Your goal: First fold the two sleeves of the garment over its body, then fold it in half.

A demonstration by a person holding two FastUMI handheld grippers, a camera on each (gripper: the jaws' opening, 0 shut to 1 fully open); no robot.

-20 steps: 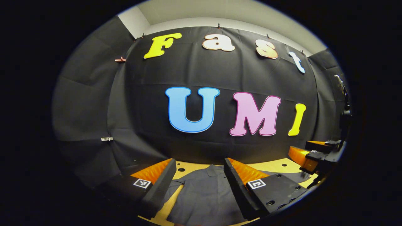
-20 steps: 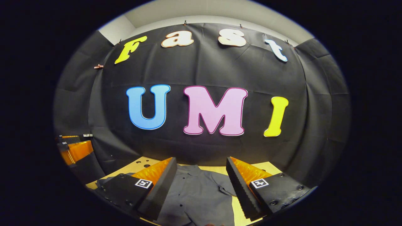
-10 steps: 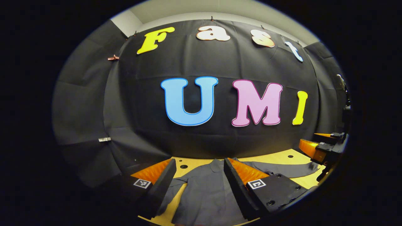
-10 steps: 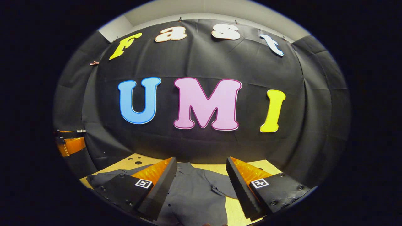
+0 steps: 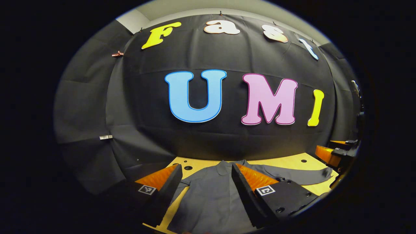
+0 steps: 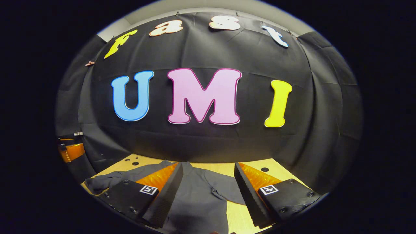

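Both sleeves of the dark grey cloth shirt (image 5: 211, 198) lie unfolded on the pale wooden counter (image 5: 289, 162), so the left gripper (image 5: 204, 191) and right gripper (image 6: 208, 191), both wide and empty, must each pinch a cuff.

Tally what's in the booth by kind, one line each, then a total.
Grey garment: 1
Grippers, left gripper and right gripper: 2
Wooden table: 1
Total: 4
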